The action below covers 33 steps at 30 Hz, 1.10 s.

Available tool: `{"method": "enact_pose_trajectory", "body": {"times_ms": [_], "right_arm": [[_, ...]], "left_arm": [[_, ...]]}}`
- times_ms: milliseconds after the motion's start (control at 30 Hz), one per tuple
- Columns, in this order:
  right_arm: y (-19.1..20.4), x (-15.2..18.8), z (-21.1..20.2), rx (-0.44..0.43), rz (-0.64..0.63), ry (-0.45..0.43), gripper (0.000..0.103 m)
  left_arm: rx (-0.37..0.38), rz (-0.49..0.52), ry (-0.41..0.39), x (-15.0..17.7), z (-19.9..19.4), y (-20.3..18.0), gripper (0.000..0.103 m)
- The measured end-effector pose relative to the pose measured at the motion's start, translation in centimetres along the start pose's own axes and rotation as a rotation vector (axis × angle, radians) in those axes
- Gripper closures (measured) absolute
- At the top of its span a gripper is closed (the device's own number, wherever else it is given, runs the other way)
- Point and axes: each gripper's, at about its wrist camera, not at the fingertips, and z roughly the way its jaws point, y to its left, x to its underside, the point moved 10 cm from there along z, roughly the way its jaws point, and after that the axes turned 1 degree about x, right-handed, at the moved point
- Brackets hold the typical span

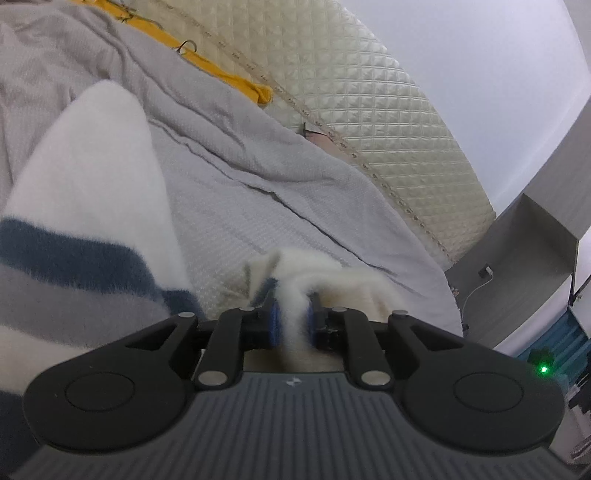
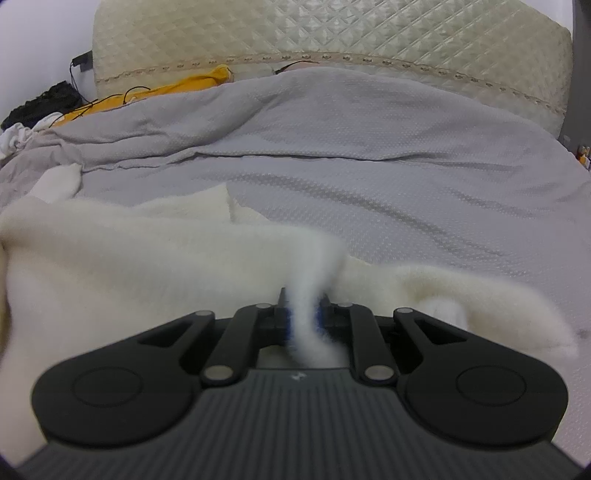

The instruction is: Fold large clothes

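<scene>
Spreading across both views, the bed [image 2: 369, 177] is seen covered by a grey blanket [image 1: 258, 206], with a quilted cream headboard [image 2: 332, 33] at the far side and a yellow cloth [image 2: 177, 88] lying far left against it. On the blanket a fluffy white sweater [image 2: 147, 266] is laid, its navy and grey stripes shown at the near left of the left wrist view.

The folding is judged to be at an early or middle stage: the sweater is seen bunched and uneven, no neat rectangle is shown, and most of the folds appear to be left to do.

A pinch of the white fabric is clamped between the blue pads of the left tongs [image 1: 293, 321], and the striped body of the sweater is raised to their left. Another ridge of the same fabric is clamped in the right tongs [image 2: 305, 321], with the sweater spread to their left and a white flap, perhaps a sleeve, extended to the near right.
</scene>
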Motion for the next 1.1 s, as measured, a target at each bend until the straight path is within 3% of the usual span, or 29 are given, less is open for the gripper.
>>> {"method": "enact_pose_trajectory", "body": {"times_ms": [100, 133, 200, 233, 267, 333, 400, 467, 667, 767, 967, 1100], "right_arm": [[-0.2, -0.2, -0.4, 0.003, 0.018, -0.007, 0.087], [-0.2, -0.3, -0.8, 0.001, 0.03, -0.008, 0.087], [-0.4, -0.6, -1.8, -0.003, 0.055, -0.025, 0.081], [-0.5, -0.6, -2.3, -0.008, 0.065, -0.033, 0.078], [-0.6, -0.7, -2.9, -0.012, 0.077, -0.04, 0.07], [-0.5, -0.7, -4.5, -0.029, 0.1, -0.06, 0.054], [-0.2, -0.9, -6.4, -0.033, 0.102, -0.099, 0.031], [0.5, -1.0, -8.6, -0.039, 0.081, -0.138, 0.029], [3.5, -1.2, -14.5, -0.114, 0.059, -0.224, 0.029], [5.7, -0.8, -16.0, -0.18, 0.043, -0.235, 0.029], [10.7, 1.9, -15.2, -0.303, -0.034, -0.144, 0.029], [14.0, 4.7, -14.0, -0.379, -0.151, -0.055, 0.03]], "left_arm": [[-0.006, 0.024, -0.006, -0.2, -1.0, -1.0, 0.087], [-0.014, 0.031, -0.004, -0.3, -1.3, -1.3, 0.082], [-0.04, 0.048, -0.011, -0.4, -2.5, -1.9, 0.069], [-0.051, 0.055, -0.023, -0.6, -3.1, -2.2, 0.056], [-0.059, 0.06, -0.032, -0.7, -3.8, -2.4, 0.048], [-0.066, 0.068, -0.046, -0.9, -5.1, -3.1, 0.048], [-0.077, 0.073, -0.06, -1.1, -6.5, -3.8, 0.044], [-0.085, 0.091, -0.082, -1.1, -8.1, -4.6, 0.039], [-0.077, 0.119, -0.113, 0.0, -12.6, -7.0, 0.038], [-0.108, 0.151, -0.102, 1.2, -14.0, -7.9, 0.038], [-0.242, 0.156, 0.03, 4.1, -13.0, -6.5, 0.038], [-0.275, 0.14, 0.082, 5.1, -11.7, -5.3, 0.038]]}}
